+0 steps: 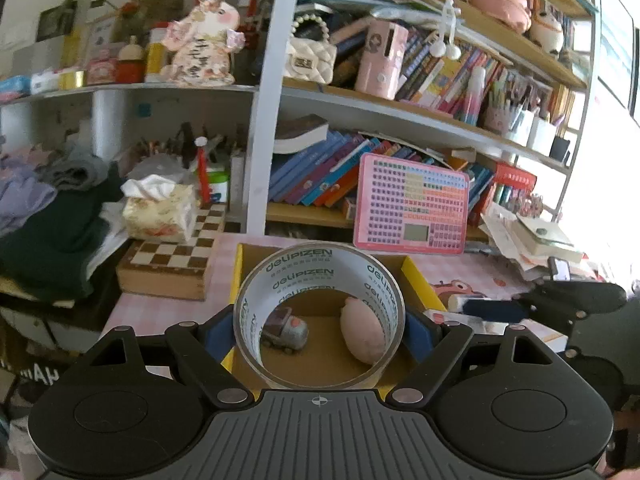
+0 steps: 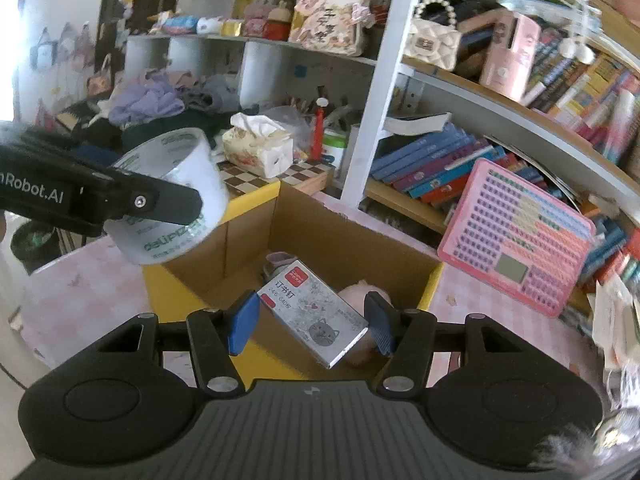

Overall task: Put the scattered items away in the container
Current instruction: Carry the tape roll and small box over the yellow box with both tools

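My left gripper [image 1: 319, 330] is shut on a wide roll of clear tape [image 1: 280, 276] with green lettering, held above the open cardboard box [image 1: 412, 276]. Through the ring I see a small grey toy truck [image 1: 288, 332] and a pink soft toy [image 1: 362, 334] on the box floor. My right gripper [image 2: 311, 325] is shut on a grey staples box [image 2: 316, 312] with a cat drawing, held over the near edge of the cardboard box [image 2: 320, 236]. In the right wrist view the tape roll [image 2: 180, 196] hangs at the left in the left gripper's fingers [image 2: 160, 202].
The box stands on a pink checked tabletop [image 2: 88, 280]. Behind it are a chessboard case [image 1: 172, 264], a tissue pack [image 1: 160, 212], a pink calculator board [image 1: 412, 204] and crowded bookshelves [image 1: 400, 100]. Papers pile up at the right [image 1: 532, 240].
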`<state>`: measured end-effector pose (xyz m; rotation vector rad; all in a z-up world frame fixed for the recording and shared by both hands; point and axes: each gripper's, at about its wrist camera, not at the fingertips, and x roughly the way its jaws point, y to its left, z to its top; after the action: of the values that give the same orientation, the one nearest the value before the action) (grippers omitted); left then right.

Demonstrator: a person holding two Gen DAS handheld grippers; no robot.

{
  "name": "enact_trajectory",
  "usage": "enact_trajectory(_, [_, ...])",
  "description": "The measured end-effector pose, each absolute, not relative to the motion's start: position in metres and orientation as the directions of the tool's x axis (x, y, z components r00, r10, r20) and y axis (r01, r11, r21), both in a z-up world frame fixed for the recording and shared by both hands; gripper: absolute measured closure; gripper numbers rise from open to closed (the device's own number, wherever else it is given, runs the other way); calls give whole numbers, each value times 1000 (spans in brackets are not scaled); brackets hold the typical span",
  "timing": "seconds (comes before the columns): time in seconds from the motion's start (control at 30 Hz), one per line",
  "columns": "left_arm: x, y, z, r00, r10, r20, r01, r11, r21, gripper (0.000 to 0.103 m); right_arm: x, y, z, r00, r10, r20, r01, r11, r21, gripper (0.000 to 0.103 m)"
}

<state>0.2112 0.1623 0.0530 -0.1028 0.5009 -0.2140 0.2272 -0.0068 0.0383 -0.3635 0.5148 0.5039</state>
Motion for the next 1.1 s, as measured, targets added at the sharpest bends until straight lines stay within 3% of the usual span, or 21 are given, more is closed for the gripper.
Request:
enact_trajectory(0.2, [259, 146, 40, 807, -232, -544, 246, 968, -49, 18, 278, 0, 24, 674, 392, -626, -644, 728, -237, 47])
enact_trajectory(0.5, [314, 126, 13, 707, -241, -665, 324, 946, 1, 18, 335, 15, -7, 483, 396, -781, -779, 601, -178, 47])
enact_trajectory(0.83, [356, 126, -10, 541, -266, -798, 369, 927, -59, 18, 374, 8, -21, 235, 450, -862, -782, 614, 107, 47])
enact_trajectory(1.1, [363, 127, -20, 475, -284, -833, 392, 916, -88, 18, 381, 2, -35, 118, 487, -865, -734, 629, 254, 47])
